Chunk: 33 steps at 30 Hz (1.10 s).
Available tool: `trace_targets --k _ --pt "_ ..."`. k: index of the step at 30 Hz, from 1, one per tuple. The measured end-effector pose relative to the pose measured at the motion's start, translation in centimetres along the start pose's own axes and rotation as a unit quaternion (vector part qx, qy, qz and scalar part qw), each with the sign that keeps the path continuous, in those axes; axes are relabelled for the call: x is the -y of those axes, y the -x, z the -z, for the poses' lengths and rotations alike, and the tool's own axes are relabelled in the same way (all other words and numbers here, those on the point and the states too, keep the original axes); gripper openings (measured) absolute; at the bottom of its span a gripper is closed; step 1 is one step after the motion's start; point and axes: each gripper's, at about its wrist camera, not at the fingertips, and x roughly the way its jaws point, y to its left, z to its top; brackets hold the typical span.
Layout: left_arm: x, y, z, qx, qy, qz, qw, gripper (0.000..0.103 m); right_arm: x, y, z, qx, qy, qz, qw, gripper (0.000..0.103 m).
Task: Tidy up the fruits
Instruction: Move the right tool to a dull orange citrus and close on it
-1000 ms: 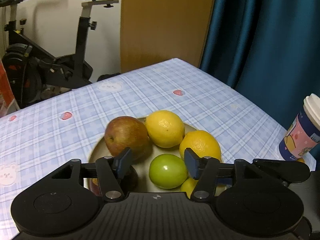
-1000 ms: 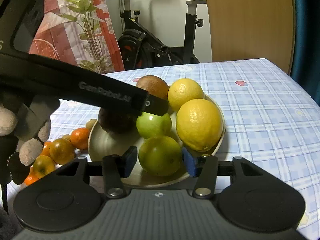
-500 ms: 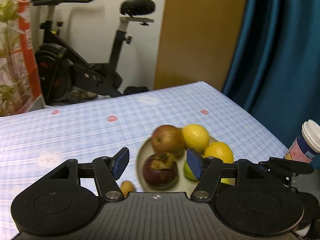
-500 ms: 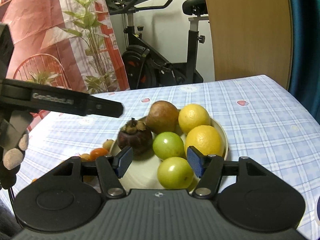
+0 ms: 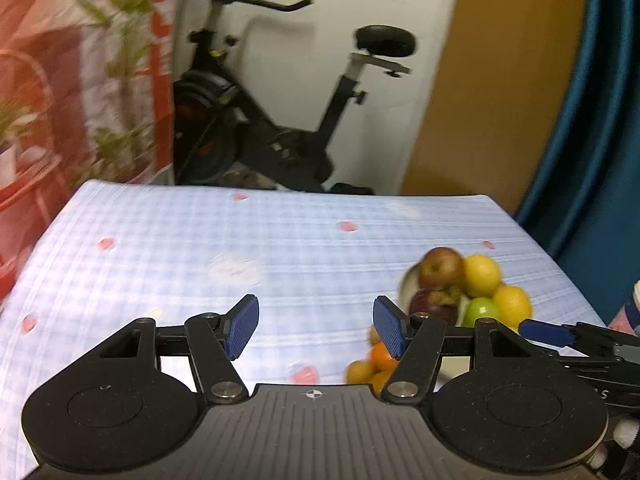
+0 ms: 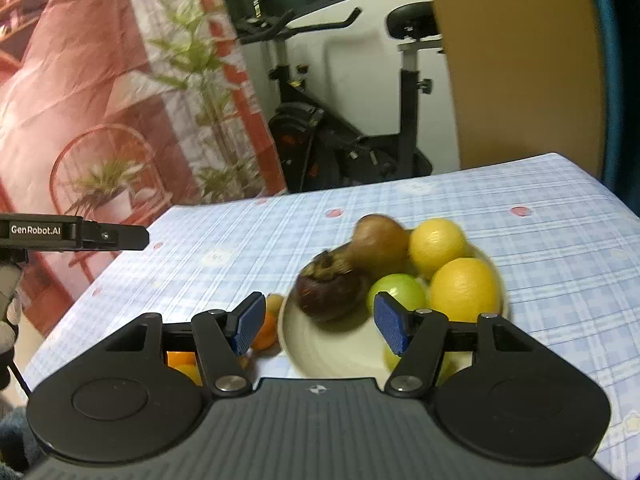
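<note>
Plate (image 6: 304, 344) holds apple, lemons, green fruit, mangosteen (image 6: 332, 288); small oranges (image 6: 266, 332) remain on cloth beside it (unsorted), left gripper (image 5: 316, 326) and right gripper (image 6: 320, 322) both released, empty.

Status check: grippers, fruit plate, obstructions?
Left gripper open, empty. Right gripper open, empty. Round cream plate loaded with fruit; small orange fruits loose on checked tablecloth beside it. Nothing blocking.

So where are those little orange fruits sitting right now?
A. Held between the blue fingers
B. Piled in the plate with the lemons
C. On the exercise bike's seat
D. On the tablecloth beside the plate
D: the small orange fruits lie on the checked tablecloth just left of the plate, outside its rim.
</note>
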Motion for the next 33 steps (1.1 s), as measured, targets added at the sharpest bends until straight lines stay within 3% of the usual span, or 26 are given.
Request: trace_targets --k 7,17,33 --pt "-3.2 0.9 1.9 -0.01 0.04 -0.009 0.9991 0.066 -2.9 -1.3 0.6 -0.026 0.049 -0.027 0.998 0.063" --pt "-3.5 0.1 3.7 -0.03 0.037 0.002 0.9989 0.066 -5.9 -3.3 2.1 -0.073 0.098 -0.05 0.991 0.061" --pt "-3.7 -0.8 5.5 -0.05 0.038 0.013 0.9979 0.066 -8.6 -6.3 4.2 -0.129 0.107 -0.085 0.982 0.061"
